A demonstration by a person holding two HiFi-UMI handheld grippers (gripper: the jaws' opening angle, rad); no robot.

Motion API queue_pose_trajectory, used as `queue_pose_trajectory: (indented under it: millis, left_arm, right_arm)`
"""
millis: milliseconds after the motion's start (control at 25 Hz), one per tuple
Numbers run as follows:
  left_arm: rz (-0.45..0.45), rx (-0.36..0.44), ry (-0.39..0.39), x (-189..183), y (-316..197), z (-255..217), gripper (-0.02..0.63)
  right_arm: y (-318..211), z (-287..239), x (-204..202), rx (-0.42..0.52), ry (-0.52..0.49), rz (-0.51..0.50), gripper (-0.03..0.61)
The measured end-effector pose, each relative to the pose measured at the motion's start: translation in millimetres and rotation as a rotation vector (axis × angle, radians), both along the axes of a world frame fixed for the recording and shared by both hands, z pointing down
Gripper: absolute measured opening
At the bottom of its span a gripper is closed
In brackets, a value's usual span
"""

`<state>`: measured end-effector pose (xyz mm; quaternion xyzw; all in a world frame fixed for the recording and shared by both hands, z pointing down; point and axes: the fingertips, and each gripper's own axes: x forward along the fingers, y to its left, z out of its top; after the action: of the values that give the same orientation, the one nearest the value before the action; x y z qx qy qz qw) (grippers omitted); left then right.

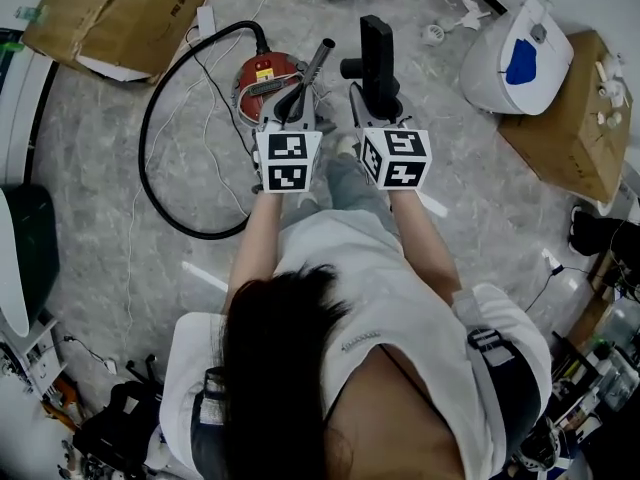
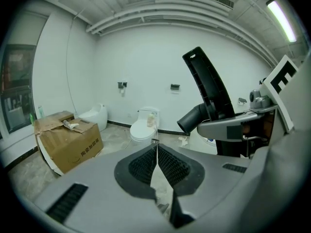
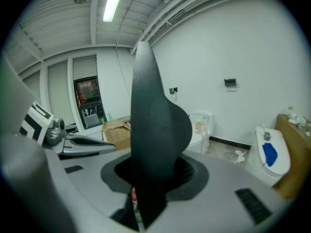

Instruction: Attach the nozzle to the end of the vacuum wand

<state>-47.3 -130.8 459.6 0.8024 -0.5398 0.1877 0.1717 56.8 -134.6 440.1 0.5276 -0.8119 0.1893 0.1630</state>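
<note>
My right gripper (image 1: 378, 106) is shut on a black vacuum nozzle (image 1: 377, 56), which stands upright out of its jaws. In the right gripper view the nozzle (image 3: 151, 130) fills the gap between the jaws. From the left gripper view, the nozzle (image 2: 208, 89) appears at right with its round socket (image 2: 190, 120) facing left. My left gripper (image 1: 291, 108) is shut with nothing between its fingers (image 2: 146, 165). The grey wand (image 1: 318, 61) slants just beyond it, over the red vacuum body (image 1: 262, 74). A black hose (image 1: 152, 143) loops out to the left.
A torn cardboard box (image 1: 120, 13) lies at the far left, another box (image 1: 565, 113) at the right. A white toilet with a blue patch (image 1: 520, 56) stands between them. A further toilet (image 2: 144, 126) stands by the back wall. Thin cables cross the marble floor (image 1: 120, 268).
</note>
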Motion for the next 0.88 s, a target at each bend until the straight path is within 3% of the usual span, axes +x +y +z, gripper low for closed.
queue_pose_trajectory:
  millis: [280, 880]
  left_arm:
    - [-0.037, -0.058, -0.054, 9.9, -23.7, 12.8, 0.009]
    - [-0.114, -0.139, -0.074, 25.8, -60.8, 42.8, 0.009]
  right_arm:
    - [-35.6, 3.8, 15.2, -0.014, -0.012, -0.042, 0.141]
    - [-96.3, 32.6, 31.8, -0.085, -0.046, -0.163, 0.141]
